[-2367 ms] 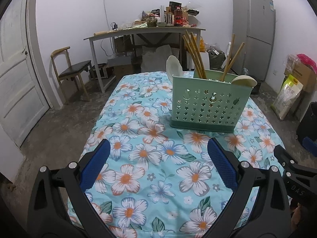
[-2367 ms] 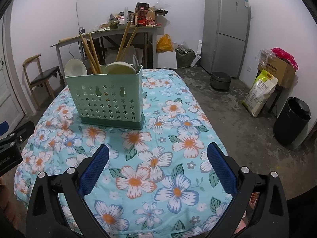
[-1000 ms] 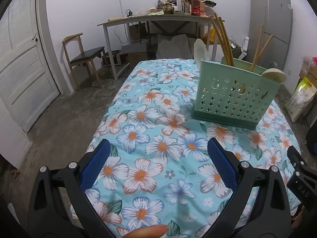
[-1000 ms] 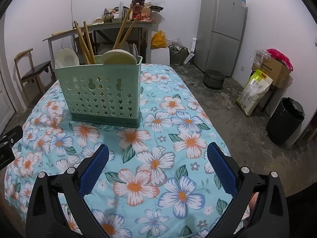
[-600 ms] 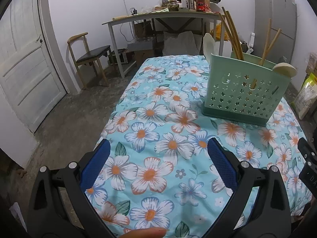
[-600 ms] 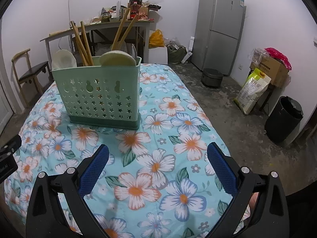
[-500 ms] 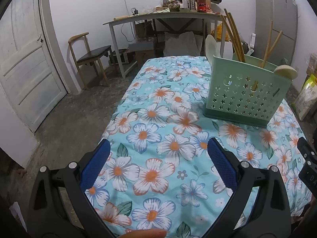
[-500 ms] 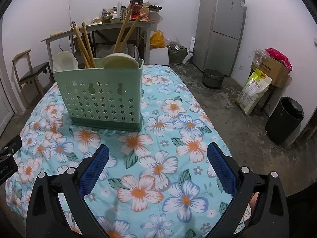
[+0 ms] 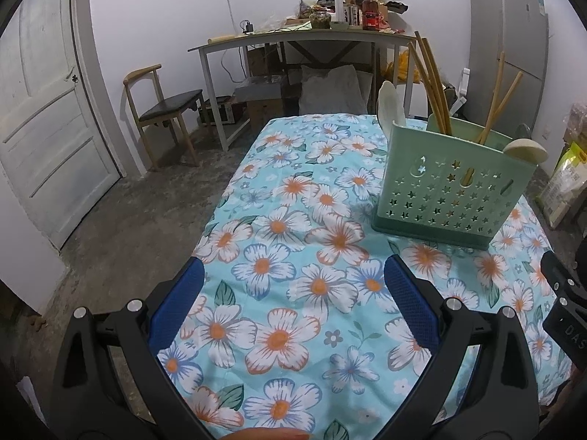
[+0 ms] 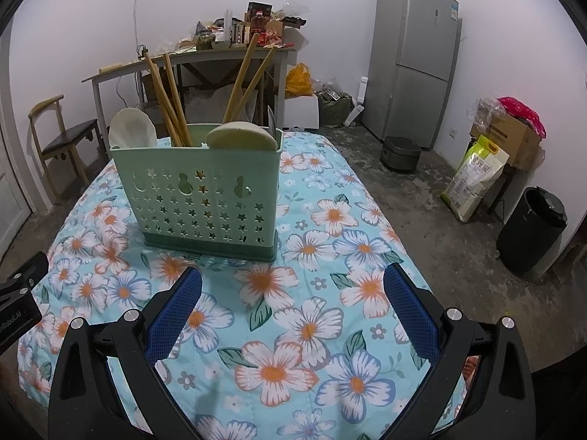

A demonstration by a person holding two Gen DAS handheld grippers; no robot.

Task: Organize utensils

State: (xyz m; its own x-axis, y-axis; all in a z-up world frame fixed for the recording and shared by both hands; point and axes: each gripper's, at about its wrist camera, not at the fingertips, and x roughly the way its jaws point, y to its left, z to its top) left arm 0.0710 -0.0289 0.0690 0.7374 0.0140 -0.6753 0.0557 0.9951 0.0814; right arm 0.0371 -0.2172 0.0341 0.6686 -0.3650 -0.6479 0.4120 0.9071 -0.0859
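- The green perforated utensil caddy (image 10: 205, 198) stands upright on the floral tablecloth (image 10: 312, 315), holding wooden chopsticks (image 10: 170, 106) and pale spoons (image 10: 132, 128)
- Left gripper (image 9: 293, 293) and right gripper (image 10: 292, 295) both hover above the cloth with jaws spread wide, holding nothing
- The chopsticks look light, stiff and thin, likely to slip or roll; pinch them mid-shaft, above the rim
- The caddy seems light plastic and could tip if tugged

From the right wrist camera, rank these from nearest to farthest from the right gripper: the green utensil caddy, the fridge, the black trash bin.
Measured from the right gripper:
1. Green utensil caddy, just ahead and left, on the floral tablecloth.
2. Black trash bin, on the floor to the right.
3. Fridge, against the back wall, right of centre.
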